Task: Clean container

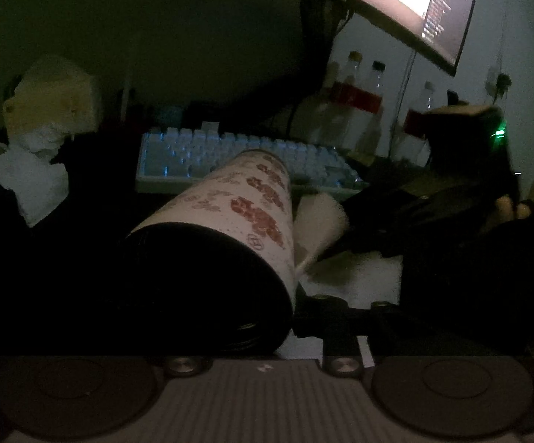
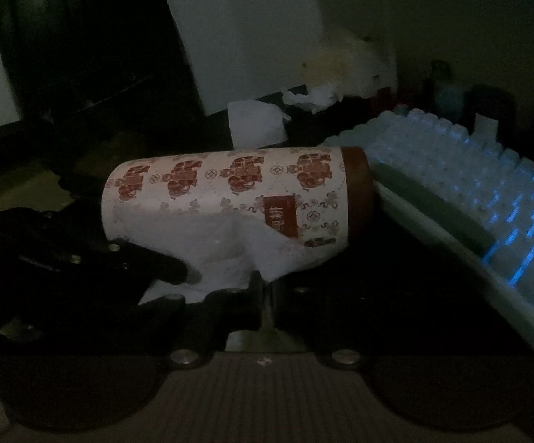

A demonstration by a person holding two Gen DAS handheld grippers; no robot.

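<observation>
The container (image 1: 230,214) is a white cylinder with red patterns, lying tilted with its dark open mouth toward the left wrist camera. My left gripper (image 1: 289,306) is shut on the rim wall: one finger (image 1: 322,310) shows outside and the other is hidden in the dark mouth. In the right wrist view the container (image 2: 230,188) lies sideways, its red-brown base against the keyboard. My right gripper (image 2: 267,284) is shut on a white tissue (image 2: 226,254) that presses against the container's side. The same tissue (image 1: 320,217) shows beside the container in the left wrist view.
A backlit keyboard (image 1: 230,155) (image 2: 488,192) lies just behind the container. Several bottles (image 1: 359,107) stand under a lit monitor (image 1: 414,3) at the back right. Crumpled tissues (image 1: 34,173) (image 2: 256,122) and a pale bag (image 1: 52,88) sit at the left. The scene is very dark.
</observation>
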